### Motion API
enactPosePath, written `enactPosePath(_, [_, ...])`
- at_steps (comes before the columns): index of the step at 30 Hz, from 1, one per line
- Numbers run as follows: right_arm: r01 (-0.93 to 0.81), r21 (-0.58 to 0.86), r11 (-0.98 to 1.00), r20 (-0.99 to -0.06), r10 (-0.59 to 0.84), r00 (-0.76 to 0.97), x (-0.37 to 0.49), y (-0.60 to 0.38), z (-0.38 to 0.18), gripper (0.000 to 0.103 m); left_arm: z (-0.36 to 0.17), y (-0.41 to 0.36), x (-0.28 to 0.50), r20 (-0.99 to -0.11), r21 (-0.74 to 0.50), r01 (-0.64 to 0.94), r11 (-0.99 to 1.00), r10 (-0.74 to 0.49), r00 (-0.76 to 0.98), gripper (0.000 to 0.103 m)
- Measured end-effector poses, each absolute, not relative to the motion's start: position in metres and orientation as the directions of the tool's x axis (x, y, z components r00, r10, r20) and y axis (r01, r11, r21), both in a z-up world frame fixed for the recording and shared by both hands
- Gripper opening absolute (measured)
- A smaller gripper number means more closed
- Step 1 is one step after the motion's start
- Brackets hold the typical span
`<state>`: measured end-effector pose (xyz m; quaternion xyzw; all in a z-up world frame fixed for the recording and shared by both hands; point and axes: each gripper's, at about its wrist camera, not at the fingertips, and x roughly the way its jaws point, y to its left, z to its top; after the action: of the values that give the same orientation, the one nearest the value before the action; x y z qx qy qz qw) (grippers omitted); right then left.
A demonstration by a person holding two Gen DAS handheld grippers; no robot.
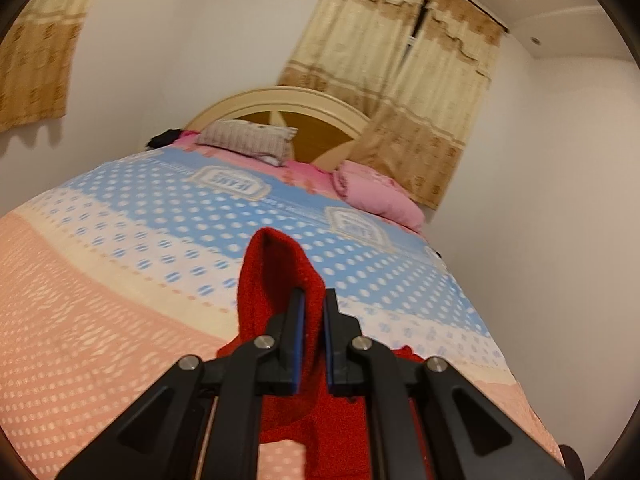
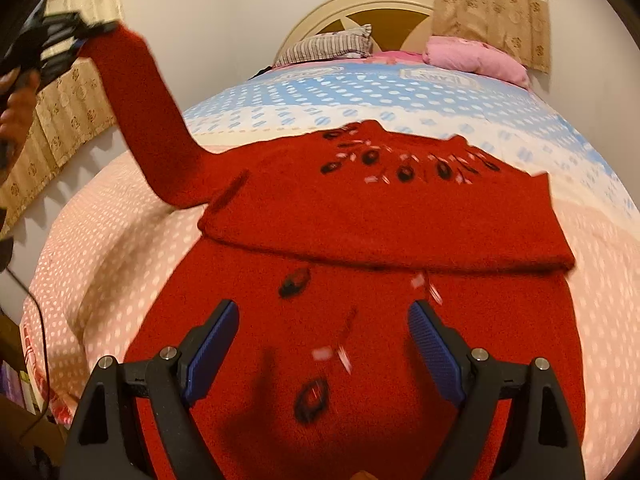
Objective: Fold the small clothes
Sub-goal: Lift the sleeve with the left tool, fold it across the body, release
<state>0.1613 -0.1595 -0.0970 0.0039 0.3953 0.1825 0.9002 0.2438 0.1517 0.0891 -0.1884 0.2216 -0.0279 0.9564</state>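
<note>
Left tongs (image 1: 314, 300) were clamped on the cuff of the red sweater's sleeve (image 2: 140, 112), held raised off the bed (image 2: 100, 280) toward its left edge, while the right tongs (image 2: 322, 336) hung spread wide with nothing between them, above the red sweater (image 2: 360, 320). That garment lay across the bed's near end, one part already turned over in a band; the raised sleeve and any final fold seemed left to do. Bedspread (image 1: 160, 220) patches (image 1: 232, 182) apparently read "JEANS", upside down and blurred

Dotted bedspread (image 1: 120, 240); striped pillow (image 1: 248, 140), pink pillow (image 1: 380, 192); beige curtains (image 1: 400, 80).
</note>
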Motion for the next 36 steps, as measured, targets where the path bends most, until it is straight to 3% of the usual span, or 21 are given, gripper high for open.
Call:
enactPosePath(12, [-0.267, 0.219, 0.938, -0.689, 0.343, 0.639, 0.125, -0.201, -0.111, 0.087, 0.116, 0.05, 0.273, -0.382, -0.333, 0.122, 0.935, -0.252, 0.889, 0.009])
enactPosePath(19, [-0.22, 0.26, 0.94, -0.67, 0.34, 0.66, 0.119, -0.219, -0.128, 0.087, 0.088, -0.032, 0.296, -0.438, -0.307, 0.196, 0.931, -0.321, 0.84, 0.009])
enactPosePath(25, [-0.203, 0.315, 0.927, -0.628, 0.364, 0.688, 0.108, -0.237, -0.136, 0.087, 0.036, -0.111, 0.313, -0.537, -0.265, 0.24, 0.934, -0.349, 0.768, 0.009])
enactPosePath(29, [-0.211, 0.334, 0.919, -0.603, 0.381, 0.701, 0.105, -0.241, -0.14, 0.087, -0.016, -0.156, 0.327, -0.669, -0.161, 0.27, 0.949, -0.306, 0.677, 0.019])
enactPosePath(31, [-0.214, 0.349, 0.912, -0.588, 0.391, 0.708, 0.103, -0.242, -0.141, 0.087, -0.031, -0.164, 0.327, -0.72, -0.107, 0.274, 0.956, -0.264, 0.642, 0.04])
enactPosePath(36, [-0.23, 0.394, 0.89, -0.552, 0.429, 0.715, 0.101, -0.249, -0.143, 0.087, -0.035, -0.152, 0.29, -0.709, 0.002, 0.311, 0.95, -0.217, 0.67, 0.052])
